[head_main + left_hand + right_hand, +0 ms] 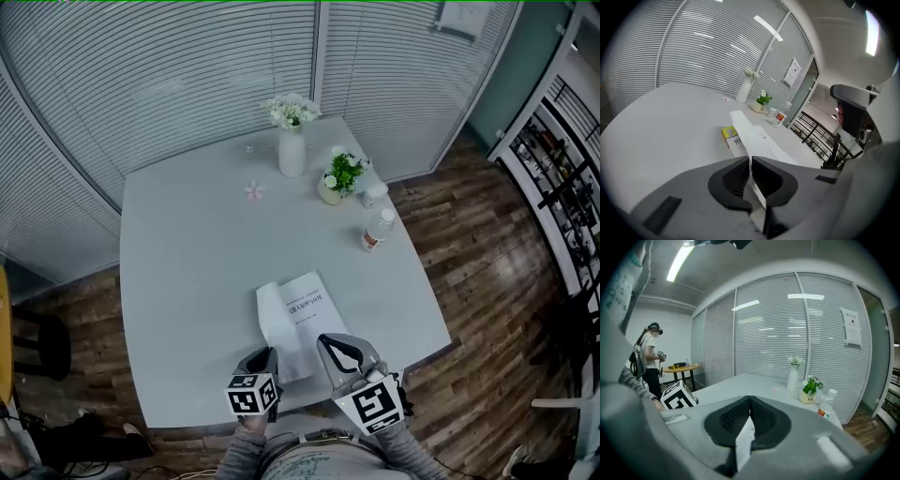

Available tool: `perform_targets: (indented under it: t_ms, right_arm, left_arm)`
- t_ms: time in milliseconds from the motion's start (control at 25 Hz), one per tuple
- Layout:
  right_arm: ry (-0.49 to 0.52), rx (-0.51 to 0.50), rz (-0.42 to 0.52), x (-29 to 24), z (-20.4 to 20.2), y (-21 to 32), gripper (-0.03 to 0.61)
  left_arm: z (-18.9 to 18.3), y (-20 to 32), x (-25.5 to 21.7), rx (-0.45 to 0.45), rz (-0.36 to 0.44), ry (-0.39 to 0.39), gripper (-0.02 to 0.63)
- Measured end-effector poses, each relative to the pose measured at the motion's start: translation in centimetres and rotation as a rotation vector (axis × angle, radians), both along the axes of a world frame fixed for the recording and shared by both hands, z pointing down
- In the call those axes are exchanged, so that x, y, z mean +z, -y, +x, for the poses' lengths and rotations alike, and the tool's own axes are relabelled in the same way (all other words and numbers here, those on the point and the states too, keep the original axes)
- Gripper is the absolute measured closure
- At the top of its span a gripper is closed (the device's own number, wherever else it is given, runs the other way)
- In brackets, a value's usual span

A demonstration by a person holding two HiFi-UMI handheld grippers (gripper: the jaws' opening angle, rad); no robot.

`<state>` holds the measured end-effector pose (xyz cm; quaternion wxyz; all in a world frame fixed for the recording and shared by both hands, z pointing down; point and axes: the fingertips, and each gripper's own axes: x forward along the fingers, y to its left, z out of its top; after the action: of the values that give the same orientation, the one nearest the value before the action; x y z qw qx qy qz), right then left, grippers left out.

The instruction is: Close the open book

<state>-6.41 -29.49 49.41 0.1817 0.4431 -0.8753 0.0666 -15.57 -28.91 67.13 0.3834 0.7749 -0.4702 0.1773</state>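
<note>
Open white-paged book (298,319) lies at the table's (187,281) near edge, pages lifted

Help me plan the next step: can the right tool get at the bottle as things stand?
Probably not yet: the right tool is shut on a page of the book near the table edge. The bottle stands beyond, nothing between, but the tool must let go first.

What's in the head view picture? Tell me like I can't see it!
The grey left gripper and right gripper pinch the pages of a thin white paper book lying open on a pale grey table. A white flower vase, a small potted plant and a clear plastic bottle stand at its far side.
</note>
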Motion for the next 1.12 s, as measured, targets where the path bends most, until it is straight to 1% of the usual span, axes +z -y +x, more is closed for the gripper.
perform_targets:
  t_ms: [240, 480, 720, 880, 1120]
  right_arm:
    - [0.006, -0.014, 0.008, -0.1, 2.4, 0.5, 0.577]
    - [0.011, -0.030, 0.007, 0.0, 4.4, 1.2, 0.577]
    - [0.014, -0.052, 0.007, 0.0, 5.8, 1.6, 0.577]
    - [0.019, -0.069, 0.004, 0.0, 6.6, 1.7, 0.577]
    - [0.017, -0.090, -0.003, 0.3, 7.5, 2.2, 0.577]
  left_arm:
    - [2.4, 0.4, 0.4, -0.017, -0.008, 0.009, 0.603]
    - [3.7, 0.8, 0.6, -0.045, -0.010, 0.031, 0.607]
    - [5.2, 1.0, 0.1, -0.070, -0.001, 0.022, 0.611]
    - [6.8, 1.3, -0.5, -0.069, 0.013, 0.005, 0.612]
    - [9.8, 2.4, -1.3, -0.034, 0.035, -0.012, 0.612]
